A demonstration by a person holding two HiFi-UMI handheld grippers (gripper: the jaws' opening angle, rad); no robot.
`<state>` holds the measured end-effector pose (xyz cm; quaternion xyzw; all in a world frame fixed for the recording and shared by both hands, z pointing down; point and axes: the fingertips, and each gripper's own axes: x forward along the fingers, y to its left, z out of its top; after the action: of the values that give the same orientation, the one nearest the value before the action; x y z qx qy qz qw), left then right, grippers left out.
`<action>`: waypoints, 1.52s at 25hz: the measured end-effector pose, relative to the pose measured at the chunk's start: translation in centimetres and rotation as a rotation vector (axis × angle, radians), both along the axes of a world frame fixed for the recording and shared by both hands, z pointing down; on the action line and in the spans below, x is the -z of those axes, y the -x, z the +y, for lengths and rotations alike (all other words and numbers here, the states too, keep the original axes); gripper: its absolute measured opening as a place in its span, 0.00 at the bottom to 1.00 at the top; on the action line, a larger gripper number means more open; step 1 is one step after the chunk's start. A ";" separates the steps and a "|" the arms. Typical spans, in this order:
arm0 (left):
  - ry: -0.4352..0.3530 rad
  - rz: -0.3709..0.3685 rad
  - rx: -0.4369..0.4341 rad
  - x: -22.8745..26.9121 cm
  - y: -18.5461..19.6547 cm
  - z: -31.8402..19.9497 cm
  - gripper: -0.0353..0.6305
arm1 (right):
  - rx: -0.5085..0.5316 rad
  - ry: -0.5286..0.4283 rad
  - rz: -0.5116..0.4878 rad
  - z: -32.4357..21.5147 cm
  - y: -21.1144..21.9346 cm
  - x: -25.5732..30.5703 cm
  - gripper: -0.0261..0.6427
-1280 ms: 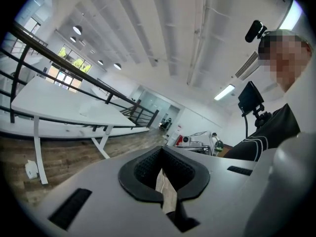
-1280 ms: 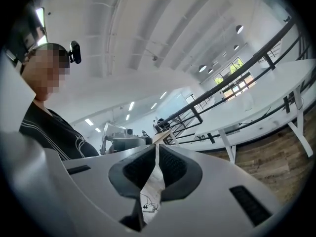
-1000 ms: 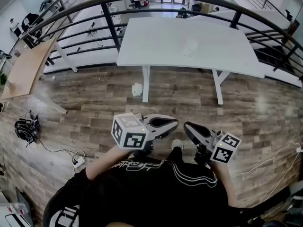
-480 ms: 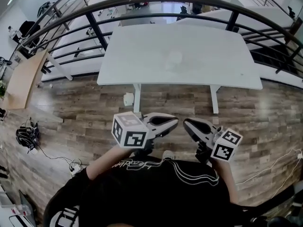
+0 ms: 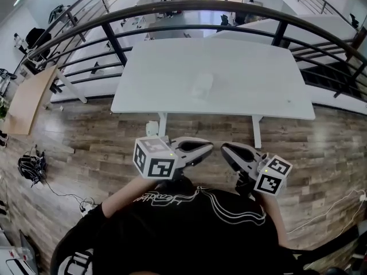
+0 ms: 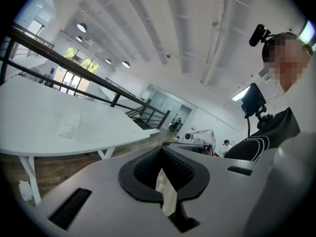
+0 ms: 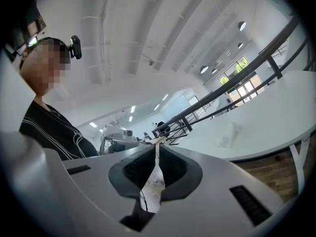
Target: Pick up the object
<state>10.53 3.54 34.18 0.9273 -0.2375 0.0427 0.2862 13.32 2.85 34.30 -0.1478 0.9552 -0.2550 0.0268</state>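
Observation:
A small pale, translucent object lies near the middle of a white table ahead of me. It also shows in the left gripper view as the object and in the right gripper view as the object. My left gripper and right gripper are held close to my body over the wooden floor, short of the table's near edge. Their tips point toward each other. Both are shut with nothing between the jaws, as seen at the left gripper and the right gripper.
A black railing curves behind the table. A small white container stands by the left table leg. A wooden desk is at the far left, and cables lie on the floor beside it.
The table has come nearer and lower in the head view as I walked toward it. Both grippers kept the same shut pose in front of my body.

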 end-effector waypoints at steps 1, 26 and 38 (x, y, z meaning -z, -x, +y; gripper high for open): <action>-0.002 -0.001 0.004 0.0 0.1 -0.3 0.06 | 0.000 -0.001 -0.001 -0.3 0.0 0.1 0.08; 0.121 0.015 -0.016 -5.6 9.1 -28.9 0.06 | -0.047 0.122 0.025 -28.8 9.0 -5.4 0.08; 0.184 -0.020 -0.017 -8.0 12.8 -36.7 0.06 | -0.081 0.189 0.030 -36.0 11.8 -7.2 0.08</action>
<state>-2.31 -33.13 42.15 0.8986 -0.2274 0.0761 0.3673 1.56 -33.12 41.47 -0.1920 0.9204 -0.3403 0.0086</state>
